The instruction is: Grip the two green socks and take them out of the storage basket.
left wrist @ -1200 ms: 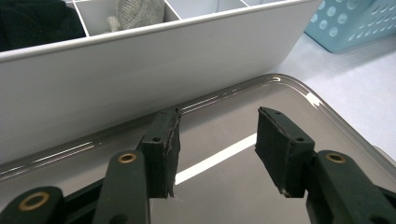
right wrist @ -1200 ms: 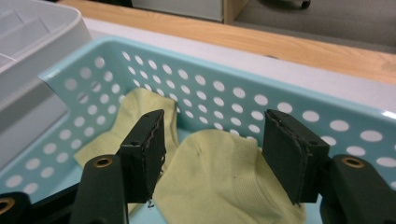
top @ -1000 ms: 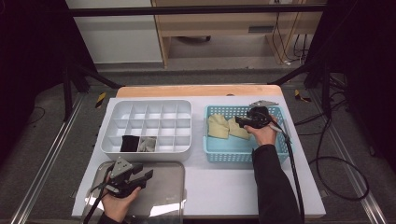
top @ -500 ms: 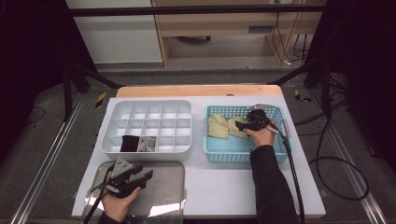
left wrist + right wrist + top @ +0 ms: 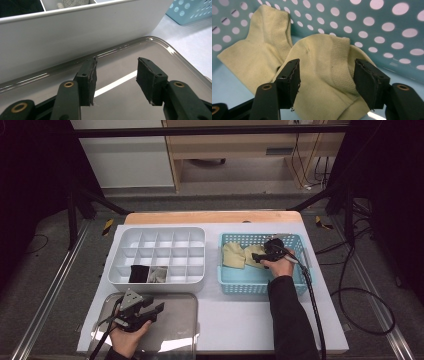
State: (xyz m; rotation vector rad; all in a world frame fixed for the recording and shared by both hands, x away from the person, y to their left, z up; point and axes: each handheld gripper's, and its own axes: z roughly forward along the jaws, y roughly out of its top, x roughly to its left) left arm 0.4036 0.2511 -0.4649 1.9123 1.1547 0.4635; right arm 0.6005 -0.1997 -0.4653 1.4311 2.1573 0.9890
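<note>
Two pale yellow socks lie in the blue perforated basket [image 5: 260, 289], one [image 5: 233, 255] to the left of the other [image 5: 251, 254]. My right gripper [image 5: 257, 257] reaches into the basket from the right. In the right gripper view its jaws [image 5: 327, 80] stand open astride the ribbed cuff of the nearer sock [image 5: 324, 65], and the pads do not press on it. These jaws have just been opening a little. The second sock [image 5: 259, 50] lies behind at the left. My left gripper [image 5: 152, 311] rests open over the metal tray [image 5: 175, 330], with nothing between its jaws [image 5: 116, 77].
A white compartment box [image 5: 156, 231] sits left of the basket, with a black sock [image 5: 138, 273] and a grey sock [image 5: 159, 274] in its front row. Its near wall [image 5: 87, 27] rises just beyond the left gripper. Bare white table lies in front of the basket.
The right gripper has shifted slightly inside the basket by the yellow socks. The left hand and its gripper have stayed where they were.
</note>
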